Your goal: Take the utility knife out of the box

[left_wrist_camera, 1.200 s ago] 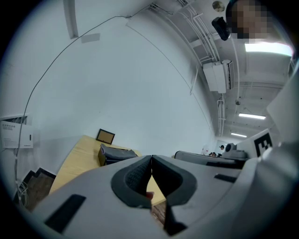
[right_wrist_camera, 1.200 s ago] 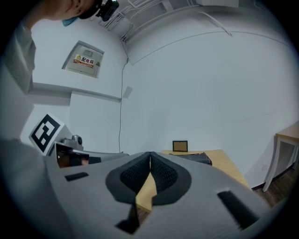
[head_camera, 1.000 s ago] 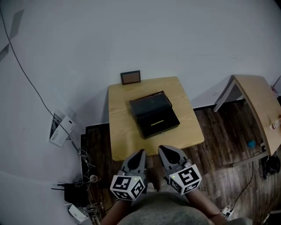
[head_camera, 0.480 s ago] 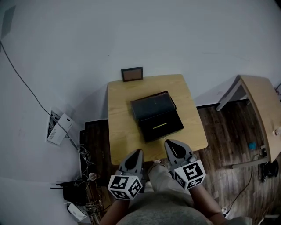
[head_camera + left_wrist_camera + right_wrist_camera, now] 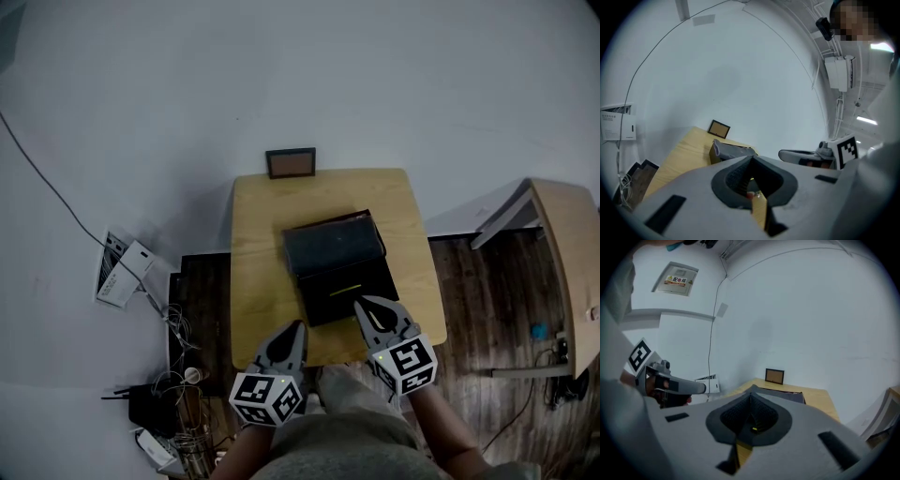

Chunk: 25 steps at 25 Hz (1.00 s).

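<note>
- Two grippers show at the bottom of the head view, the left gripper [image 5: 298, 328] and the right gripper [image 5: 362, 306], both with jaws pressed together on nothing
- Utility knife [image 5: 344, 288], apparently the thin yellow strip, lies inside the open box [image 5: 319, 302] at frame centre, long axis running left to right
- Right gripper's tip sits just below the knife at the box's near edge; the left is farther off, lower left, so the right looks better placed once its jaws part

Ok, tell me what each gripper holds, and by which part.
Nothing. The left gripper and right gripper are both shut and empty; the yellow utility knife lies in the open black box.
</note>
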{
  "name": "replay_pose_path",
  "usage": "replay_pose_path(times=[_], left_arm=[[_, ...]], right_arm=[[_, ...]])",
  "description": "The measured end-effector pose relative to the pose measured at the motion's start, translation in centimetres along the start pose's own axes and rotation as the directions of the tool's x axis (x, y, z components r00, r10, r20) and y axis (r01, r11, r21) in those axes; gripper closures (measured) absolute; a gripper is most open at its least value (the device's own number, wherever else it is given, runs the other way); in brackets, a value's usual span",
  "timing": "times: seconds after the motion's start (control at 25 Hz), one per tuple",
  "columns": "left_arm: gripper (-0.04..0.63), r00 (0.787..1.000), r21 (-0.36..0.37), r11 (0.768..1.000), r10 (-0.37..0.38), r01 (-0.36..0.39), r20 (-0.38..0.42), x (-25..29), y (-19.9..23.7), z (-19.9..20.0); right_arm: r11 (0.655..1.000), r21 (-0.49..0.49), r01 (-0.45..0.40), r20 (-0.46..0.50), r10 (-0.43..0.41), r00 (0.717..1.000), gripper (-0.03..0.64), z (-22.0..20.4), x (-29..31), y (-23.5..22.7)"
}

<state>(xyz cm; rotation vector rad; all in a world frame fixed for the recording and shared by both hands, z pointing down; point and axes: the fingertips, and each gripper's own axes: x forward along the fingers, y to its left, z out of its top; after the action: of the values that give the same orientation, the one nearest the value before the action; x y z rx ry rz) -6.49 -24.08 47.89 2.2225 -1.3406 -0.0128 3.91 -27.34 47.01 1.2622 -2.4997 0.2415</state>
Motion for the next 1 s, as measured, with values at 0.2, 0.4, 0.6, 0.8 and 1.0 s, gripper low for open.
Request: replay_pose_path(times=[0.2, 0.4, 0.6, 0.8, 1.0], left_arm=[[0.592, 1.000, -0.005, 1.000, 0.015, -0.015, -0.027, 1.8, 1.0, -0.3], [0.592, 0.999, -0.019, 0.999, 0.028, -0.029, -0.046, 3.2, 1.7, -0.7], [0.591, 0.996, -0.030, 0.999, 0.034, -0.036, -0.080, 4.4, 2.3, -1.4], [0.591, 0.995, -0.047, 0.998, 0.028, -0.032, -0.094, 5.1, 2.7, -1.8], [0.591, 0.994, -0.054, 0.998, 0.034, -0.040, -0.105, 5.6, 2.9, -2.0]], right_arm=[[0.996, -0.060, -0.072, -0.105, 0.065, 0.992, 0.615, -1.9, 3.3, -1.6], [0.970, -0.136, -0.202, -0.267, 0.161, 0.950, 0.615, -5.4, 6.2, -2.1], [0.925, -0.196, -0.325, -0.425, 0.219, 0.878, 0.615, -9.2, 8.2, -2.2], [0.864, -0.234, -0.446, -0.543, 0.265, 0.797, 0.611, -12.0, 9.7, -1.9], [0.752, -0.314, -0.579, -0.650, 0.275, 0.709, 0.502, -14.4, 10.5, -1.2]])
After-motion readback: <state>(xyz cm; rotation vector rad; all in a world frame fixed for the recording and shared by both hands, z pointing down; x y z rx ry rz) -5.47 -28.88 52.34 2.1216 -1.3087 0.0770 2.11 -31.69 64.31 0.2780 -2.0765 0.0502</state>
